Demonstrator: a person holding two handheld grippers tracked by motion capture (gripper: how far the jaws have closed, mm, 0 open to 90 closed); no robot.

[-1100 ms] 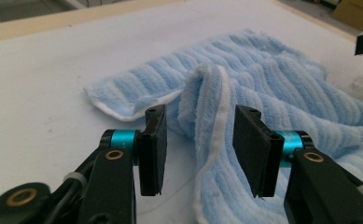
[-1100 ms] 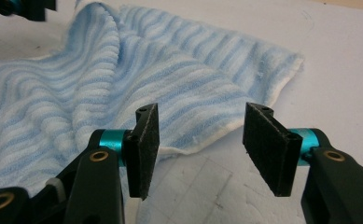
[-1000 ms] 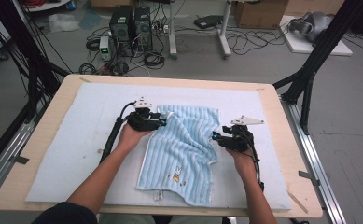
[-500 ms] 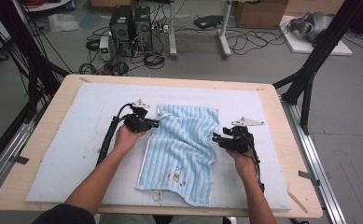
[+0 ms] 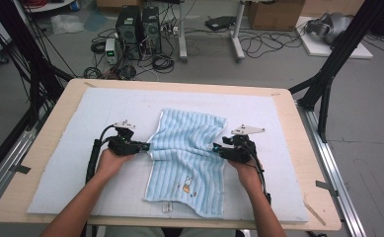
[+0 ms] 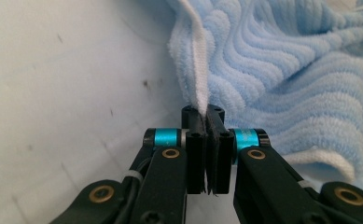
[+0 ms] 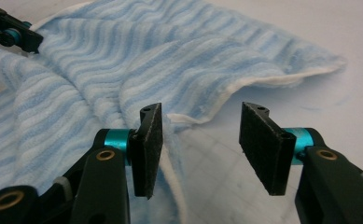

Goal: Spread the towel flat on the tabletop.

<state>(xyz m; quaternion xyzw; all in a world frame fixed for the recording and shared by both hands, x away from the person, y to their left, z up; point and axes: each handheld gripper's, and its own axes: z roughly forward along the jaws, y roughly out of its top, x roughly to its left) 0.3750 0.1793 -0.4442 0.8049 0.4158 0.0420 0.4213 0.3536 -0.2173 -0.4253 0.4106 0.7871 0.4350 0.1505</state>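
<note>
A light blue striped towel [image 5: 187, 158] with a small cartoon print lies on the pale mat, bunched at its middle. My left gripper [image 5: 145, 146] is at the towel's left edge, shut on its white hem [image 6: 198, 93]. In the left gripper view that gripper [image 6: 206, 119] pinches the hem, and the towel [image 6: 282, 70] rises beyond it. My right gripper [image 5: 218, 149] sits at the towel's right edge. In the right gripper view its jaws [image 7: 200, 140] stand open, the towel's edge [image 7: 170, 123] lying against the left jaw. The left gripper [image 7: 11, 32] shows far off.
The pale mat [image 5: 71, 128] covers a wooden table [image 5: 298, 148] with bare margins on each side of the towel. Black frame posts [image 5: 327, 74] stand at the table's far corners. Computers and cables [image 5: 140, 29] lie on the floor beyond.
My left gripper has moved left and toward the person with the towel's edge in it, pulling the towel's middle into folds. The right gripper has shifted slightly left at the right edge.
</note>
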